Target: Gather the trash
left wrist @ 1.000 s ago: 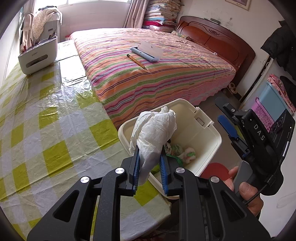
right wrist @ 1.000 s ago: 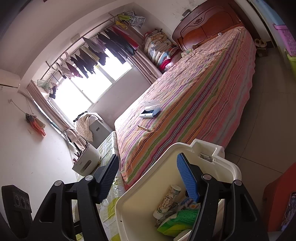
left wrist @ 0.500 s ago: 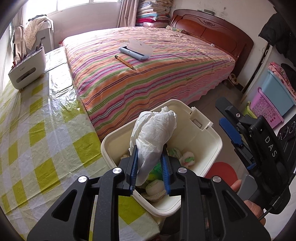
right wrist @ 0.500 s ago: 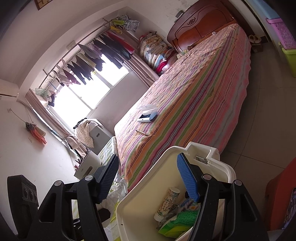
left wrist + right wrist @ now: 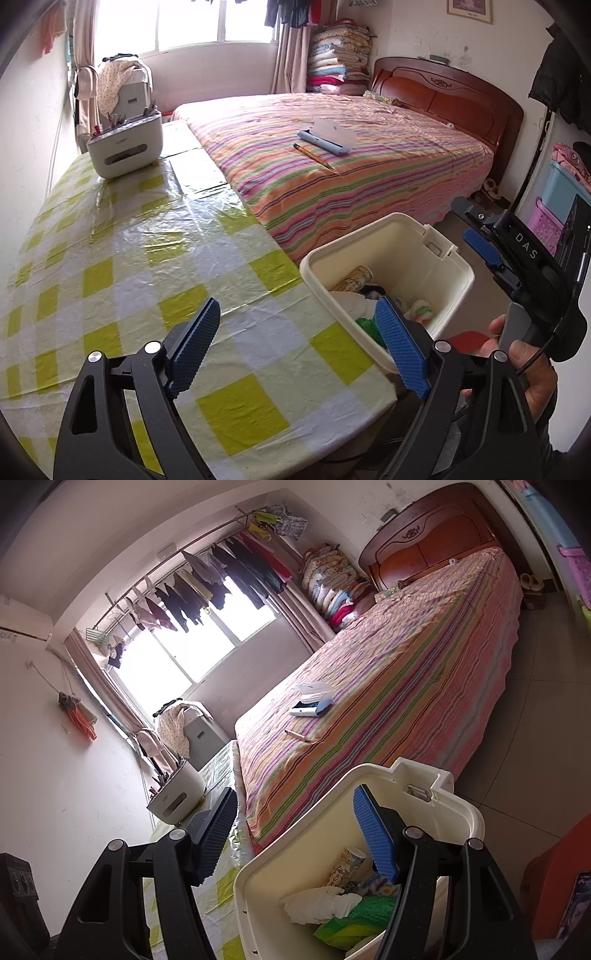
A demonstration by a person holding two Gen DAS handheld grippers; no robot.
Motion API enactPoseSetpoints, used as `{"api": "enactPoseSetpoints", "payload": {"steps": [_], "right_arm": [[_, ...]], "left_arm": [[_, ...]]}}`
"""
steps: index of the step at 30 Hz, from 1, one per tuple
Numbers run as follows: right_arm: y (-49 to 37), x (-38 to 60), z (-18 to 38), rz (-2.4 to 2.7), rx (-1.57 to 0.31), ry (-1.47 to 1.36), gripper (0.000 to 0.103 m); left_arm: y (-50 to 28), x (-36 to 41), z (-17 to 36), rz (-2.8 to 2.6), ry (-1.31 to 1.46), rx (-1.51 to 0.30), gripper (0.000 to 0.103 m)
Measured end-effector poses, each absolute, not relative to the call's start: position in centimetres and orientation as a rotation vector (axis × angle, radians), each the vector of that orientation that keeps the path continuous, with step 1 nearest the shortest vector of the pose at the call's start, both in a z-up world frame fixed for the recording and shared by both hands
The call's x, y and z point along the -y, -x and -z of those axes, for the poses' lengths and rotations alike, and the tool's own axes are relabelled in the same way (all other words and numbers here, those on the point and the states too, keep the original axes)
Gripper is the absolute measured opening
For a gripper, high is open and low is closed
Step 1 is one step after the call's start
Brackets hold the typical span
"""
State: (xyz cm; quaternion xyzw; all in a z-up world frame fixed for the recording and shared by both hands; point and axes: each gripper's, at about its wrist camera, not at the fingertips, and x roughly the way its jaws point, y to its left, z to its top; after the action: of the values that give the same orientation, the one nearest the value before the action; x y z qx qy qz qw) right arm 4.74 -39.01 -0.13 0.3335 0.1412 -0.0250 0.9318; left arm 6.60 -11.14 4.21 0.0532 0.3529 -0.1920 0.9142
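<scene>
Checked plastic tablecloth, striped bed beside it, bedroom

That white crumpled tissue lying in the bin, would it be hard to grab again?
Probably not. The tissue looks crumpled and soft, so it would likely squash and flop rather than hold shape. It seems very light. Resting loosely on other trash in the bin, it might shift if nudged.

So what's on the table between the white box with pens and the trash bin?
Nothing: the left wrist view shows only bare checkered tablecloth between the white box and the bin.
</scene>
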Motion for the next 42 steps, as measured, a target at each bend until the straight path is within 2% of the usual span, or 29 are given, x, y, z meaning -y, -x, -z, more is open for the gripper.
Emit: {"api": "enactPoseSetpoints", "payload": {"steps": [5,8,15,24,42], "right_arm": [[-3.7,36.0,-0.2,0.037,-0.279,-0.56,0.064],[-3.1,34.2,-0.1,0.046,-0.274,-0.484,0.072],[-2.5,29.2,0.9,0.042,-0.323,-0.286,0.073],[-3.9,24.5,2.0,0.025,-0.37,-0.123,0.073],[-4.6,24.3,2.7,0.028,-0.396,-0.165,0.073]], "left_arm": [[-4.6,5.4,-3.8,0.235,-0.031,-0.644,0.085],[-4.2,2.9,-3.7,0.167,0.05,-0.635,0.085],[-2.3,-0.6,-3.7,0.048,0.101,-0.561,0.086],[-1.7,-0.4,-2.5,0.025,0.048,-0.55,0.086],[-1.9,0.3,-1.0,0.013,0.011,-0.58,0.086]]}}
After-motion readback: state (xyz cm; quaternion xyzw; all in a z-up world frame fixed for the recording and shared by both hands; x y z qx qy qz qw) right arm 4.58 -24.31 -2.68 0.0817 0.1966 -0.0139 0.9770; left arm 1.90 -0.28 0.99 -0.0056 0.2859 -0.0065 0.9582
